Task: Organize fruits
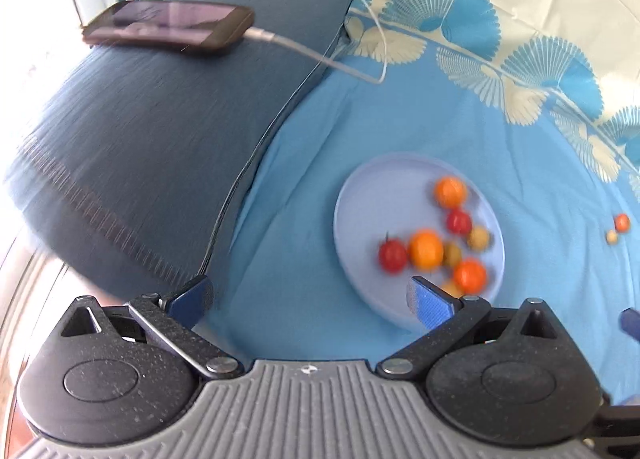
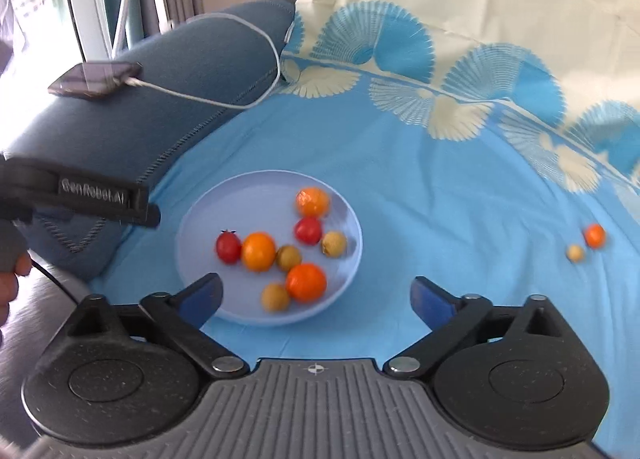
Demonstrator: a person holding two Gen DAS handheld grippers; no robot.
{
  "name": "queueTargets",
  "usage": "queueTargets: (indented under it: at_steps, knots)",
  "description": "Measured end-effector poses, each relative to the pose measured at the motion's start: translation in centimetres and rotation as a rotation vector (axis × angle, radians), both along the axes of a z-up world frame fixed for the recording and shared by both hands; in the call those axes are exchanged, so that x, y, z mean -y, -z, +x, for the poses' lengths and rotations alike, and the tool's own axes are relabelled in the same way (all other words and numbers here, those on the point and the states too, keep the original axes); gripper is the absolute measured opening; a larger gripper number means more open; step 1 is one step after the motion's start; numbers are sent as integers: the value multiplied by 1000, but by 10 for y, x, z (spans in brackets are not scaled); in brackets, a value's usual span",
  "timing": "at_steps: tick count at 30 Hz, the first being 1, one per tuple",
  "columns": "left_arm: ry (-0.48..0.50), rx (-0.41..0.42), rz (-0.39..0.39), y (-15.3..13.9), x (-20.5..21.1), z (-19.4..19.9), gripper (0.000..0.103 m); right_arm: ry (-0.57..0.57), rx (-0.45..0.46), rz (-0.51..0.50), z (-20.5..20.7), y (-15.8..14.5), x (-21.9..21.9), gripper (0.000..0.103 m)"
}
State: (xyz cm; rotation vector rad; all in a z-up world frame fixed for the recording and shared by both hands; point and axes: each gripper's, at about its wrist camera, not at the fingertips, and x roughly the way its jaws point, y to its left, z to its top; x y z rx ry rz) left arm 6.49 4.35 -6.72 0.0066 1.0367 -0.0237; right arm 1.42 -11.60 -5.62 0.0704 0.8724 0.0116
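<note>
Left gripper [image 1: 310, 301] and right gripper [image 2: 316, 297] hovering, jaws wide, empty, over pale-blue round plate [image 2: 200, 227] of fruit; black phone [image 2: 94, 79] lying on blue cushion [image 2: 192, 71]; small orange fruit [image 2: 594, 235] sitting apart.

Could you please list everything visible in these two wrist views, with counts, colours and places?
Round pale blue plate: one, on the blue cloth, holding the fruit.
Round orange fruits on the plate: three, orange, spread across the plate.
Small red tomatoes: two, red, on the plate.
Small tan-brown round fruits: three, yellowish brown, on the plate.
Loose orange fruit: one, on the cloth right of the plate.
Loose tan fruit: one, beside the loose orange one.
Blue and cream patterned cloth: one, under everything.
Dark blue cushion: one, left of the plate.
Dark phone: one, on the cushion, with a white cable plugged in.
Left gripper: black with blue pads, open, empty.
Right gripper: same, open, empty.
Hand: left edge of the right view.
</note>
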Motion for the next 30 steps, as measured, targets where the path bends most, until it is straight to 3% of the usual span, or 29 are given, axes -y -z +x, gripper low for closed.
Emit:
queueTargets:
  at_steps: [4, 9, 19, 30]
  knots:
    - [-1, 80, 30, -18, 0, -45, 103, 7, 51, -37, -46, -23, -5, 102]
    - [58, 139, 19, -40, 6, -76, 103, 15, 180, -102, -83, -54, -5, 102]
    - [86, 165, 56, -63, 17, -112, 103, 43, 201, -104, -132, -68, 0, 102]
    - [95, 225, 63, -81, 20, -138, 103, 48, 290, -109, -166, -87, 4, 102]
